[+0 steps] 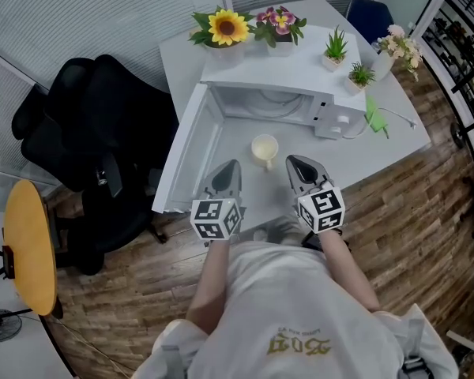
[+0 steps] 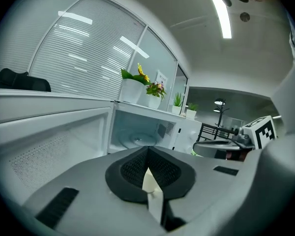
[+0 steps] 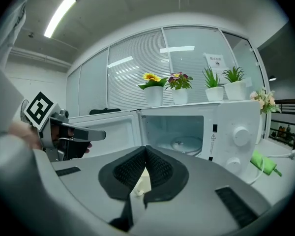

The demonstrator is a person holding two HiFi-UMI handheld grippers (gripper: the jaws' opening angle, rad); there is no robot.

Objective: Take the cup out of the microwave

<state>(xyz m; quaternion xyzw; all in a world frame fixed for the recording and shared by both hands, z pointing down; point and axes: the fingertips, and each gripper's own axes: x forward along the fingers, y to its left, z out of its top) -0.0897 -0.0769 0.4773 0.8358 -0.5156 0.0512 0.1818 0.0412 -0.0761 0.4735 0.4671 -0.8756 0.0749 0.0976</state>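
A cream cup (image 1: 264, 149) stands upright on the white table (image 1: 395, 144), just in front of the open, empty microwave (image 1: 272, 101). My left gripper (image 1: 231, 166) and right gripper (image 1: 295, 164) hover near the table's front edge, one on each side of the cup and a little short of it. Both are shut with nothing between their pads. In the left gripper view the shut jaws (image 2: 147, 149) hide most of the cup (image 2: 150, 182). The right gripper view shows the same: shut jaws (image 3: 146, 148), with a sliver of the cup (image 3: 141, 182) below.
The microwave door (image 1: 186, 152) swings out to the left. Potted flowers (image 1: 225, 30) and small plants (image 1: 336, 50) stand behind and on the microwave. A green object (image 1: 377, 121) lies to its right. A black office chair (image 1: 95, 133) is left of the table.
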